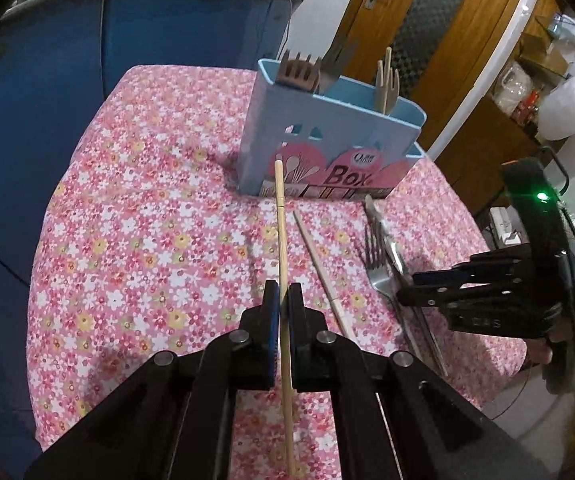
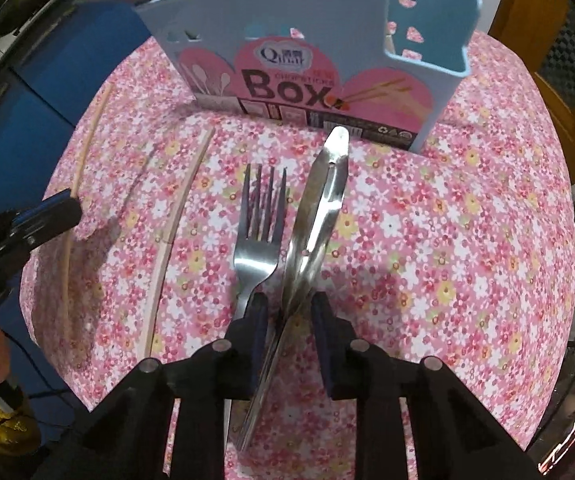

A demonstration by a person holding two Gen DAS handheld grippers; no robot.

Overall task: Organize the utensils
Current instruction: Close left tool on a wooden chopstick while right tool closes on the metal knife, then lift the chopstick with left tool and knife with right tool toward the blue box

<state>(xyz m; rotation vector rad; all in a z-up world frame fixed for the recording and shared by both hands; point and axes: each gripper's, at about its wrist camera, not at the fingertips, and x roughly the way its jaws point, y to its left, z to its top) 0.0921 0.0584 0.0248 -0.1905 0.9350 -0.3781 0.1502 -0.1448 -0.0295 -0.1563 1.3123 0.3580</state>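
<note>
Wooden chopstick (image 1: 282, 240) sits pinched between my left tongs (image 1: 283, 296), the pads closed on its shaft; its far tip points toward the blue utensil box (image 1: 327, 144) and its near end runs back under the rig. My right tongs (image 2: 287, 312) are only partly apart, straddling a steel peeler-like tool (image 2: 319, 216) that lies on the surface — the pads stand on either side of its handle with a gap showing, so I cannot say they grip it. Just left of that tool, nearly touching it, a metal fork (image 2: 261, 224) lies with its tines toward the box. Further left a second chopstick (image 2: 175, 232) rests loose on the pink floral cloth (image 2: 447, 240), between the fork and the held stick.

Beyond all this the box stands upright at the far end of the surface. Wooden forks (image 1: 299, 70) and a pale fork with a stick (image 1: 385, 80) poke out of its top compartments — the low front pocket near the tool's tip shows nothing I can make out. A blue cabinet (image 1: 47, 100) stands behind on the left, a wooden door (image 1: 427, 20) on the right.
</note>
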